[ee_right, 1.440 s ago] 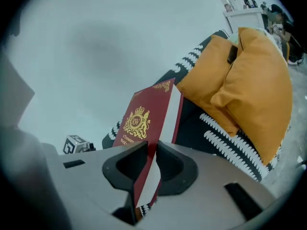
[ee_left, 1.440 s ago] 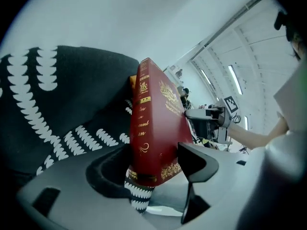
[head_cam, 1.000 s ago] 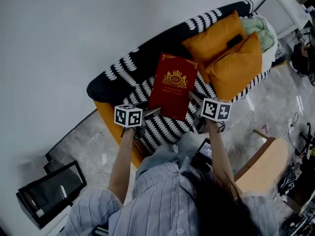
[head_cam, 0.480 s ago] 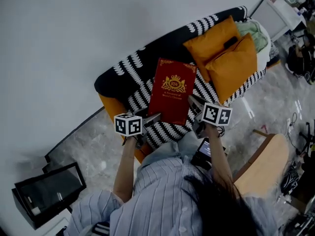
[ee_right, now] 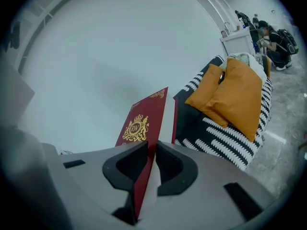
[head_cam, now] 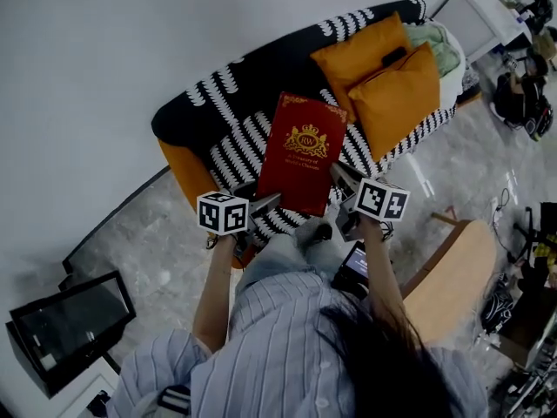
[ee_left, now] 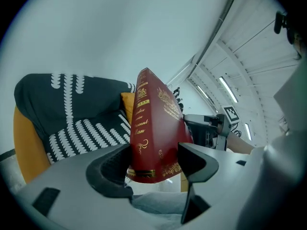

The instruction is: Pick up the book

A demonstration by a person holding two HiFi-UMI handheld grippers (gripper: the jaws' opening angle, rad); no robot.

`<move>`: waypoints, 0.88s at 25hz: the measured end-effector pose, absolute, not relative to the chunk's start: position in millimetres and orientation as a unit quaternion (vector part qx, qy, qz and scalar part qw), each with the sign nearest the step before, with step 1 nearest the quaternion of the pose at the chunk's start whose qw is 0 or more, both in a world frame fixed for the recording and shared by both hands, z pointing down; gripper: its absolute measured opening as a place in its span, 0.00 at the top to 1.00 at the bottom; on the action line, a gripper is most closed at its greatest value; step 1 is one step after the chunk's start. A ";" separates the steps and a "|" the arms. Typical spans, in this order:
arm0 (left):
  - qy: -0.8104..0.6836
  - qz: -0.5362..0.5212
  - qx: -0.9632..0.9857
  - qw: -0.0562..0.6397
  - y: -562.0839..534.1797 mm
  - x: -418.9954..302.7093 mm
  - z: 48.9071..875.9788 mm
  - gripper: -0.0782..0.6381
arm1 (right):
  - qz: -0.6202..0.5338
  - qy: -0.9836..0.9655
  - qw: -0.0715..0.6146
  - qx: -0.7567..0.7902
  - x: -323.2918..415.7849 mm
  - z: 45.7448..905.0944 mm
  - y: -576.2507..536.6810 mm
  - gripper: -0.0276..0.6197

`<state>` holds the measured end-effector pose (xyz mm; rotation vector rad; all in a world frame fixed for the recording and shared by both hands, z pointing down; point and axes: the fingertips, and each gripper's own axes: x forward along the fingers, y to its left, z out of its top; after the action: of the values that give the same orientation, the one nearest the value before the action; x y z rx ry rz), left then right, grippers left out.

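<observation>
**Item 1, book** [head_cam: 302,152]: dark red hardback with a gilt crest and border on the front cover and gilt lettering down the spine. It is held between the two tools in front of the person, clear of the seat, cover facing up and tilted, with the sofa [head_cam: 204,111] behind and beneath it.

**Item 2, left tool** [head_cam: 265,203]: carries a marker cube. Its jaws are clamped across the thickness of the book at the lower spine corner, one pad on each side, as the left gripper view [ee_left: 156,164] shows.

**Item 3, right tool** [head_cam: 341,174]: carries a marker cube. Its jaws are almost together, pinching the thin edge of the red front cover at the opposite lower corner; in the right gripper view [ee_right: 152,164] the pale page block shows just beside the cover.

**Item 4, sofa:** orange body under a black throw patterned with white leaf rows.

**Item 5, cushions** [head_cam: 383,81]: two, orange, leaning together at the sofa's right end, with a pale green cloth [head_cam: 439,42] behind them.

**Item 6, surroundings:** grey marbled floor [head_cam: 157,251]; dark monitor [head_cam: 65,329] at lower left; wooden chair [head_cam: 452,286] at right; the person's striped shirt [head_cam: 287,347] in the foreground.
</observation>
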<state>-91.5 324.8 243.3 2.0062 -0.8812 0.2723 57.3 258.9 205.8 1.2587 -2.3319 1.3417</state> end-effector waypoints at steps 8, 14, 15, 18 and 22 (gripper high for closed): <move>-0.357 0.116 0.818 0.435 353.2 -40.5 225.3 0.44 | 0.442 -0.789 0.062 0.421 109.0 186.3 289.6 0.86; -0.375 0.107 0.817 0.425 392.4 13.5 213.5 0.44 | 0.437 -0.800 0.057 0.408 162.9 177.1 325.9 0.86; -0.379 0.103 0.816 0.425 400.0 23.6 212.8 0.44 | 0.436 -0.802 0.057 0.404 172.6 176.4 332.4 0.86; -0.390 0.090 0.810 0.429 423.6 51.5 212.3 0.44 | 0.436 -0.807 0.056 0.394 199.0 176.0 352.3 0.86; -0.407 0.085 0.802 0.430 462.8 78.6 215.7 0.44 | 0.436 -0.816 0.061 0.376 223.3 179.2 385.3 0.86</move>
<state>78.6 462.8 215.7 2.0003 -1.0147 0.2128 223.3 385.3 179.2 1.1361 -2.4664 1.3186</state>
